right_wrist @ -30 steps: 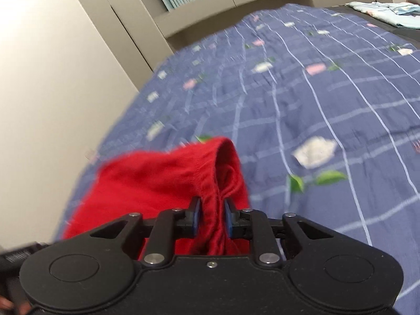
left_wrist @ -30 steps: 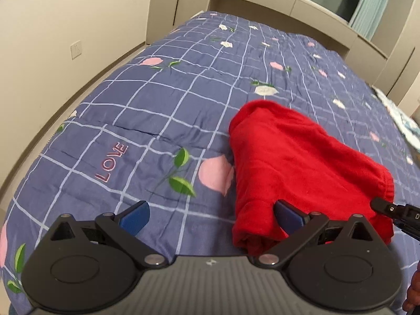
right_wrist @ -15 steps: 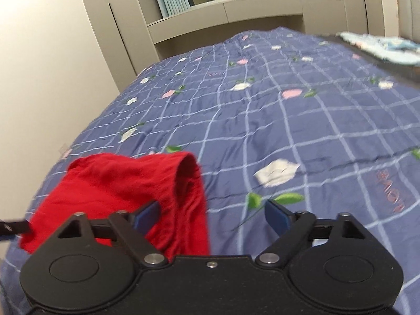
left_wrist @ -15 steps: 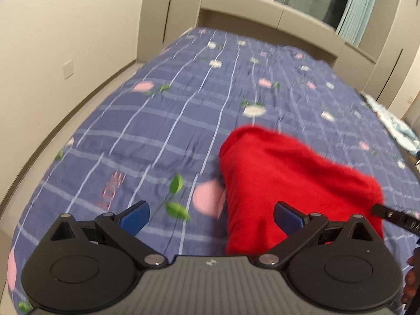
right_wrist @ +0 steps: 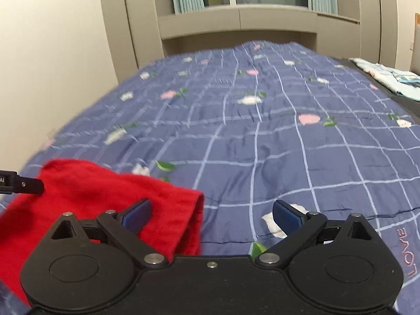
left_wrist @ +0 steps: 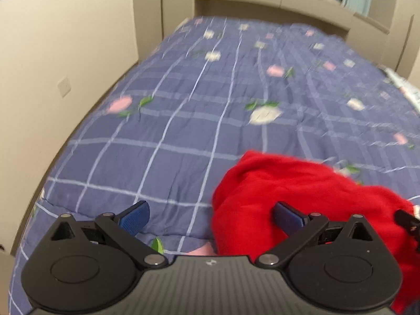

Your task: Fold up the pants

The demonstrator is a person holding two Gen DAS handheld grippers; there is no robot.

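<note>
The red pants (left_wrist: 296,191) lie folded in a compact bundle on the blue checked bedspread (left_wrist: 199,120). My left gripper (left_wrist: 211,216) is open and empty, above the bundle's left edge. In the right wrist view the pants (right_wrist: 99,194) lie at the lower left. My right gripper (right_wrist: 211,214) is open and empty, above the bundle's right edge. The tip of the other gripper shows at the right edge of the left wrist view (left_wrist: 407,220) and at the left edge of the right wrist view (right_wrist: 21,185).
The bedspread (right_wrist: 262,136) covers a wide bed, with a beige wall (left_wrist: 65,60) along its left side and cabinets (right_wrist: 262,26) behind its head. A light blue garment (right_wrist: 388,76) lies at the far right.
My right gripper has opened and let go of the pants' edge, then drawn back and up. My left gripper, open throughout, has also lifted back. The pants stay on the bed.
</note>
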